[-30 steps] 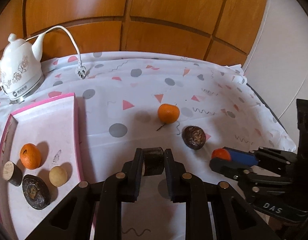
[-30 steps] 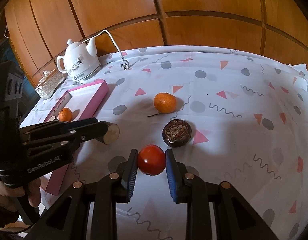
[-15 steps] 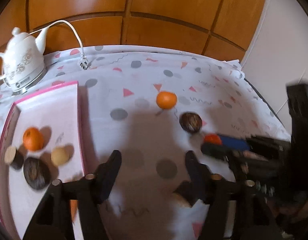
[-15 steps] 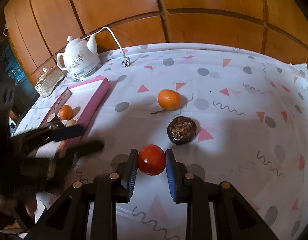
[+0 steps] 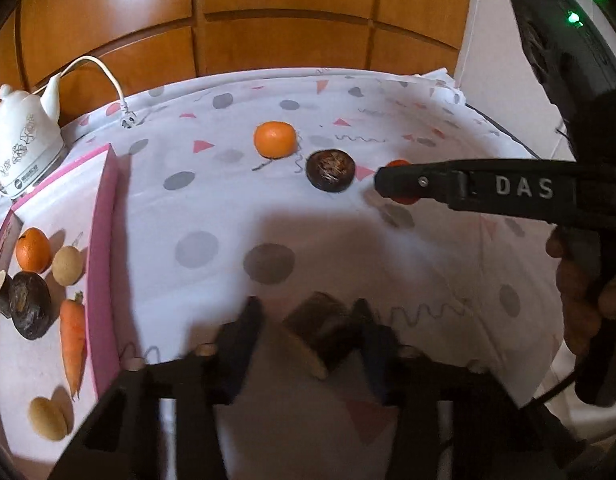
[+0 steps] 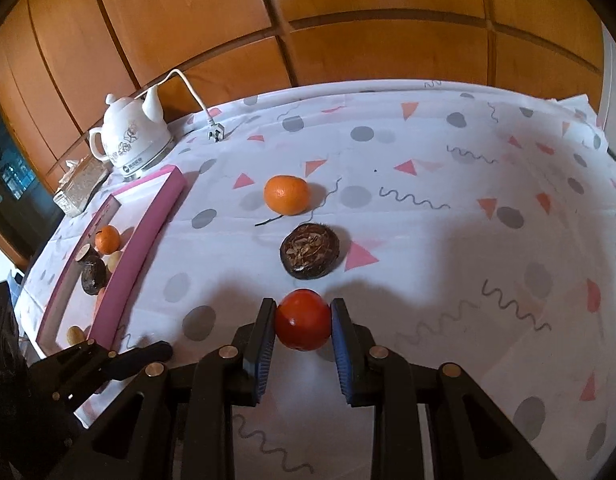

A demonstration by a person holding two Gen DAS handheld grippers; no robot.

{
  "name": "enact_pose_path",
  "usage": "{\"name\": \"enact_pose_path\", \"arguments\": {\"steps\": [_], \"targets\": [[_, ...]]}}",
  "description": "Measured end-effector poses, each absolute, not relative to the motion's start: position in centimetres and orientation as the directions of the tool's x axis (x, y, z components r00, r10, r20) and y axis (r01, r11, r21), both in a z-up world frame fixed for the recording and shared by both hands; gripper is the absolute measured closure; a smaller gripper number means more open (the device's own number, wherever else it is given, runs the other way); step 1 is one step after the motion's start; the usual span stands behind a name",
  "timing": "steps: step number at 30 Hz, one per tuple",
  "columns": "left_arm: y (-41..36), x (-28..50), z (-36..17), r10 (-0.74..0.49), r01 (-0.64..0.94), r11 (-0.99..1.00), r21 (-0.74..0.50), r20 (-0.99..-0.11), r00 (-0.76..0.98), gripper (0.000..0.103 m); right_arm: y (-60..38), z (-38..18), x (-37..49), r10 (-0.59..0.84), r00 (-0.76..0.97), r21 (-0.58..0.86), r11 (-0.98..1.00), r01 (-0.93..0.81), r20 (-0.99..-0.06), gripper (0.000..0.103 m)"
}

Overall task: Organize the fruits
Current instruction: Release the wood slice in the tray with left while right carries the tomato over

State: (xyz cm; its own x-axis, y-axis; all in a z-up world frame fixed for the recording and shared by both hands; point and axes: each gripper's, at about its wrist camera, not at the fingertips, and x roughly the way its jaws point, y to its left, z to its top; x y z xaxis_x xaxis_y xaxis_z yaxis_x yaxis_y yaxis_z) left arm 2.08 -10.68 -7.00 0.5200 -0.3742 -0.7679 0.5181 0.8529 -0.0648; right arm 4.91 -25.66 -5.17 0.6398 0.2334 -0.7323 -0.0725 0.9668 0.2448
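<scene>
Since a second ago my left gripper (image 5: 308, 320) has let go of the brown cut piece (image 5: 320, 330), which now sits blurred between its parted jaws near the front edge of the table, outside the pink tray (image 5: 103, 240).

Going left to right, the tray at the left edge already holds a small orange (image 5: 32, 250), dark fruits, pale round ones and a carrot (image 5: 72, 340), while the big orange (image 6: 286, 195) and the dark round fruit (image 6: 310, 251) wait mid-table. Furthest right, my right gripper (image 6: 303, 326) is clamped on the red tomato (image 6: 303, 320), so by my reckoning roughly half is left.
</scene>
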Motion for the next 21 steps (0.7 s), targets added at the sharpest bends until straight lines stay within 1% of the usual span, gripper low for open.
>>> {"name": "enact_pose_path", "arguments": {"steps": [7, 11, 14, 18, 21], "targets": [[-9.9, 2.7, -6.4, -0.409, 0.509, 0.853, -0.115, -0.755, 0.513, 0.065, -25.5, -5.1, 5.2, 0.252, 0.636, 0.259, 0.962, -0.084, -0.729, 0.076], [-9.2, 2.8, -3.9, -0.427, 0.492, 0.861, -0.13, -0.712, 0.557, 0.065, -24.9, -5.0, 5.3, 0.263, 0.632, 0.26, 0.96, -0.1, -0.729, 0.076], [-7.7, 3.5, -1.9, -0.408, 0.447, 0.884, -0.137, -0.691, 0.597, 0.065, -23.9, -4.5, 5.3, 0.28, 0.631, 0.255, 0.958, -0.133, -0.724, 0.076], [-3.6, 4.8, 0.6, -0.334, 0.325, 0.935, -0.144, -0.668, 0.664, 0.065, -21.5, -3.4, 5.4, 0.333, 0.618, 0.26, 0.943, -0.208, -0.713, 0.076], [0.4, 5.8, 1.6, -0.241, 0.215, 0.969, -0.123, -0.669, 0.703, 0.065, -18.8, -2.2, 5.4, 0.37, 0.611, 0.243, 0.928, -0.284, -0.7, 0.076]]}}
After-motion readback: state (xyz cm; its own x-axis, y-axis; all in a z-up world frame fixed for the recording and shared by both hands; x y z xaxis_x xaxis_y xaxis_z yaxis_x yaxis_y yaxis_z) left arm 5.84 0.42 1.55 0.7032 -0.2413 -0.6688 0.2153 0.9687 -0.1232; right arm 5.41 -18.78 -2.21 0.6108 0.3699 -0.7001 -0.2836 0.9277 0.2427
